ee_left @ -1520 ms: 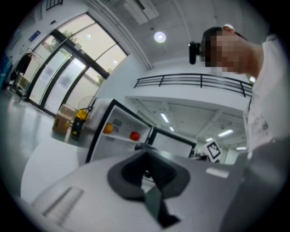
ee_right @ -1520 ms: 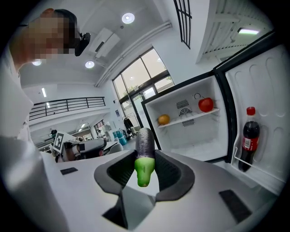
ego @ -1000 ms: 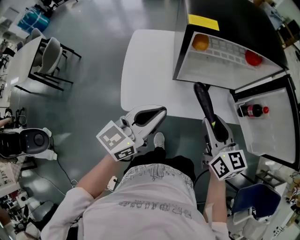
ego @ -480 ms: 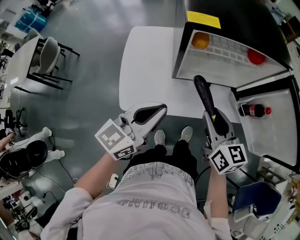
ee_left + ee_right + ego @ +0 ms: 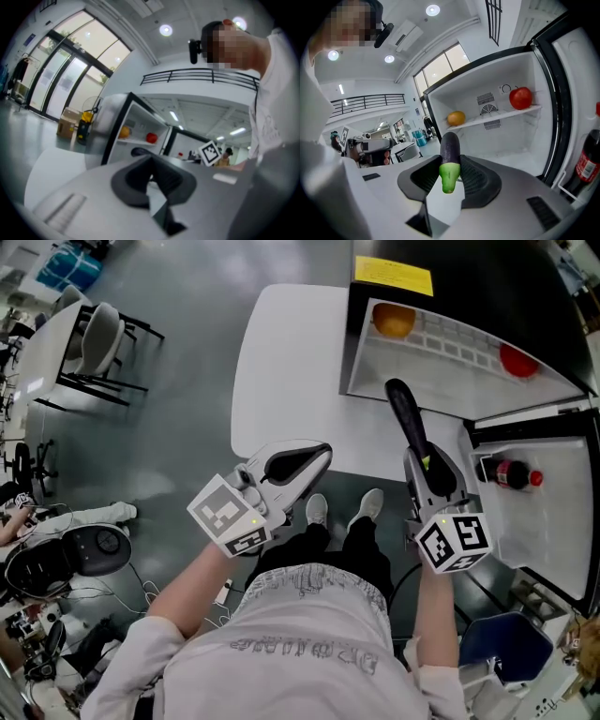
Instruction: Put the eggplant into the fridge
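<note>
The dark purple eggplant with a green stem end is clamped in my right gripper, sticking out ahead toward the open fridge. In the right gripper view the eggplant points at the fridge's white inside, below its shelf. My left gripper hovers shut and empty over the near edge of the white table; in the left gripper view its pads meet with nothing between them.
An orange and a red fruit lie on the fridge shelf. A cola bottle stands in the open door's rack. Chairs and a second table stand at the far left; a blue chair is at my right.
Both grippers have shifted a little forward toward the fridge, the right one carrying the eggplant. The jaws have not changed.
</note>
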Demonstrator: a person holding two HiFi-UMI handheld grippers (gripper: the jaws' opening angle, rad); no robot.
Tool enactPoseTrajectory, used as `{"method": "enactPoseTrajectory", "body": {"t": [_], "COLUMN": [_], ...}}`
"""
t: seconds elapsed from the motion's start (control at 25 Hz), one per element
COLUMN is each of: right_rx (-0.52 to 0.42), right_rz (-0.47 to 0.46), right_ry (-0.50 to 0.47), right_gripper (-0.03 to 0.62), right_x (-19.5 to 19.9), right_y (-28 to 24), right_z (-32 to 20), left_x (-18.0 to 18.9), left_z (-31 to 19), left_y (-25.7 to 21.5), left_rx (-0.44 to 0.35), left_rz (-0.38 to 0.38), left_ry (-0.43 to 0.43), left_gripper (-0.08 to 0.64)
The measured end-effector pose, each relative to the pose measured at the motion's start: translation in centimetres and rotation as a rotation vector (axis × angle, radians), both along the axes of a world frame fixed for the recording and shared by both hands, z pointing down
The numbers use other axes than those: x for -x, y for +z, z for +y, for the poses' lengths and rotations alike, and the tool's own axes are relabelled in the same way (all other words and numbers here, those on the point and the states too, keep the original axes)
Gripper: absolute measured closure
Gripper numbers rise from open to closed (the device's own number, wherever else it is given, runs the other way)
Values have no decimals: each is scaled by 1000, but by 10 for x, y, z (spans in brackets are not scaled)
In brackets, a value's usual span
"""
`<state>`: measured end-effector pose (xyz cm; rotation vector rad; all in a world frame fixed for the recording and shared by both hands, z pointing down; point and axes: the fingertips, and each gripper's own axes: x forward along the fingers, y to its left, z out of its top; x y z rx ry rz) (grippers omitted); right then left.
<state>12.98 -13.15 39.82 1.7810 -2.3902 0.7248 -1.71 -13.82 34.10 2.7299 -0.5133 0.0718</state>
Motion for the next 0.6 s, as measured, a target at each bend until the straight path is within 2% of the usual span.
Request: {"method": "enactPoseTrajectory", "body": {"t": [0.32,0.6], "right_rx": [26,53], "right_rz": [2,53], "right_ry": [-39,-46], "right_gripper": [457,457], "right_x": [-20,-34], "right_y": [30,58], "right_z": [-27,-60], "left_x": [-30,-45], "left_z": [-11,-19], "left_y": [12,27], "left_rx": [-19,0], "left_rz": [-41,-80], "left_ry": [-26,-41], "left_gripper": [552,552]}}
